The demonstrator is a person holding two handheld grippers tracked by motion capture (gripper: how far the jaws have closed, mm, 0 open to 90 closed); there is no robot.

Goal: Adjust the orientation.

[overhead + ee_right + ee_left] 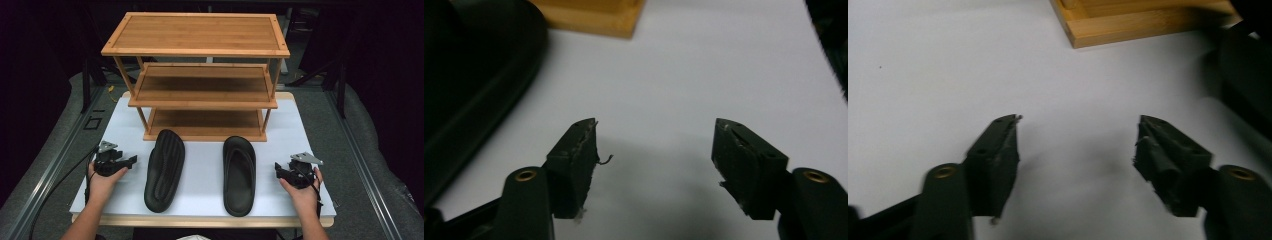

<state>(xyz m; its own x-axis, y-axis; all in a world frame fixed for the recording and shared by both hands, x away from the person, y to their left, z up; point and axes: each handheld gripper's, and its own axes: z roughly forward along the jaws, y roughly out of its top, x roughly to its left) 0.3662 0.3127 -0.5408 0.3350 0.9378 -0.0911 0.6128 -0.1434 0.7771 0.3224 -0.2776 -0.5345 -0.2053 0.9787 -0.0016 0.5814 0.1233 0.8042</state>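
Two black slippers lie on the white table top in front of a three-tier bamboo shoe rack (pixel 200 90). The left slipper (pixel 165 169) lies sole up, ribbed. The right slipper (pixel 239 174) lies strap up. My left gripper (pixel 131 161) rests at the table's left, open, with nothing between its jaws (pixel 1078 145). At the table's right, my right gripper (pixel 277 171) is open too, empty (pixel 655 145). The left slipper's edge (pixel 1243 75) shows at the right of the left gripper view. The right slipper (pixel 469 75) shows at the left of the right gripper view.
The rack's lowest shelf (pixel 205 125) stands just behind the slippers' toes; its corner (pixel 1128 25) shows ahead of my left gripper, and another corner (pixel 594 17) ahead of my right. The white table top (pixel 205 165) ends in a wooden front edge. Dark floor surrounds the table.
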